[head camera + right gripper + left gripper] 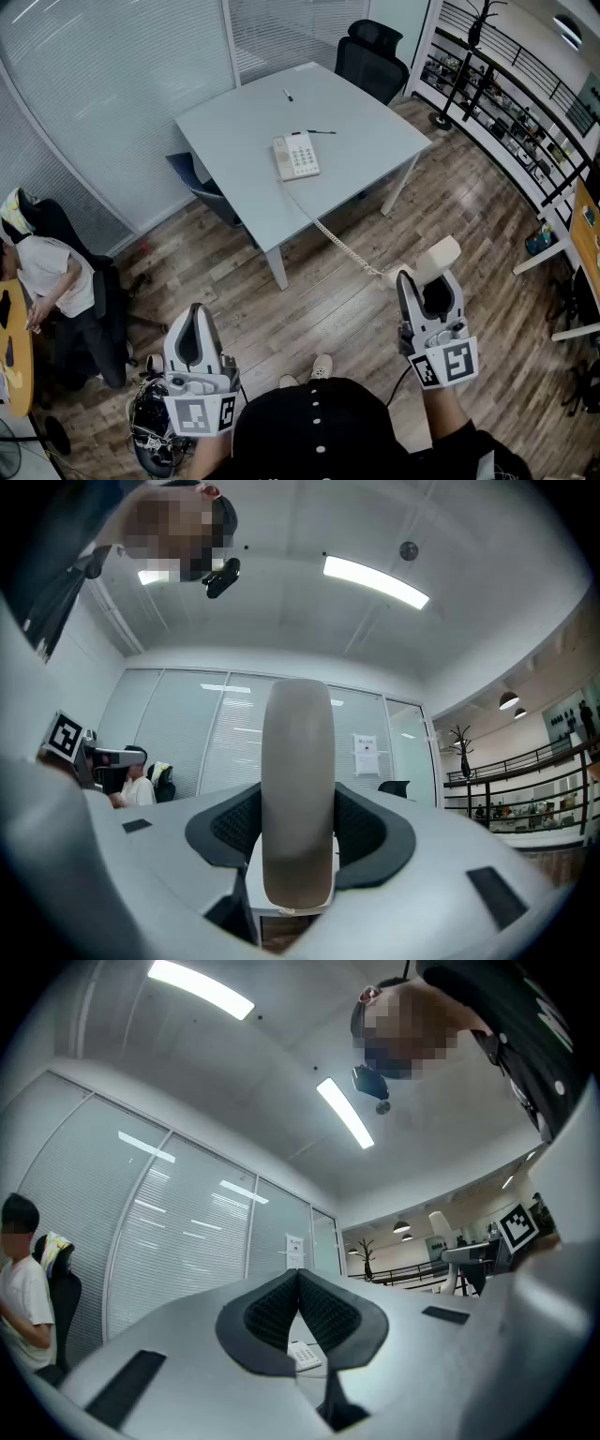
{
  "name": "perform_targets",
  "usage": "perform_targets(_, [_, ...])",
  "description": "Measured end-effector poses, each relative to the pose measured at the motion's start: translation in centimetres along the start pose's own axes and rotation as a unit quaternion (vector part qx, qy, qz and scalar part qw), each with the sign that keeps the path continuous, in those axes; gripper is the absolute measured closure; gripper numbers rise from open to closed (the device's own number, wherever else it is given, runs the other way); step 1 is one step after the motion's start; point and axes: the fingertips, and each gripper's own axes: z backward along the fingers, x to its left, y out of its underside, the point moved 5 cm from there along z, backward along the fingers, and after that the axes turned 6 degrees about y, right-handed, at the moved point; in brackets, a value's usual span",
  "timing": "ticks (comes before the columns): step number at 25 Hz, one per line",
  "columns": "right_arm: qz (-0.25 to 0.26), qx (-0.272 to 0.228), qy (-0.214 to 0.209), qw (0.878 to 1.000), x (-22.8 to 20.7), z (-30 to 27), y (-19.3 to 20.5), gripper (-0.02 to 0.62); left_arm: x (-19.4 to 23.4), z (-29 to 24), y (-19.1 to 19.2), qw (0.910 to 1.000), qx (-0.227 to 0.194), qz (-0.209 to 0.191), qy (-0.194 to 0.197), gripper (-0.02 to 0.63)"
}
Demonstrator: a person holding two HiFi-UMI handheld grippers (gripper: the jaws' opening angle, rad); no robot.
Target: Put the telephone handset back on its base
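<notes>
Right gripper view: right gripper (298,808) clamps the handset (298,733); left gripper (298,1283) closed, empty. Base (296,156) sits well ahead on the tabletop (234,122). We should carry forward, keep the cord (342,246) slack and lower squarely.

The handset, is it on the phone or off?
Off. The right hand-held gripper clamps the handset away from the base; only the coiled cord joins them.

There is one bench (375,131). It carries one telephone base (296,156) and two pens, a far pen (288,95) and a near pen (321,132). I count one handset (436,260), one coiled cord (347,246), two chairs at the bench, a black chair (373,54) and a blue chair (202,183), two grippers, the left gripper (194,314) and the right gripper (427,281), and one seated person (47,272).
</notes>
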Motion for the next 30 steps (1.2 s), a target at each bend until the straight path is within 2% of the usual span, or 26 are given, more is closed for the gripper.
perform_targets(15, [-0.011,-0.002,-0.002,1.000,-0.8,-0.1,0.1,0.362,-0.6,-0.3,0.1,1.0000,0.006,0.000,-0.006,0.592])
perform_targets(30, [-0.019,-0.006,-0.032,0.999,-3.0,-1.8,1.2,0.362,-2.4,-1.9,0.4,0.9995,0.004,-0.009,-0.029,0.592])
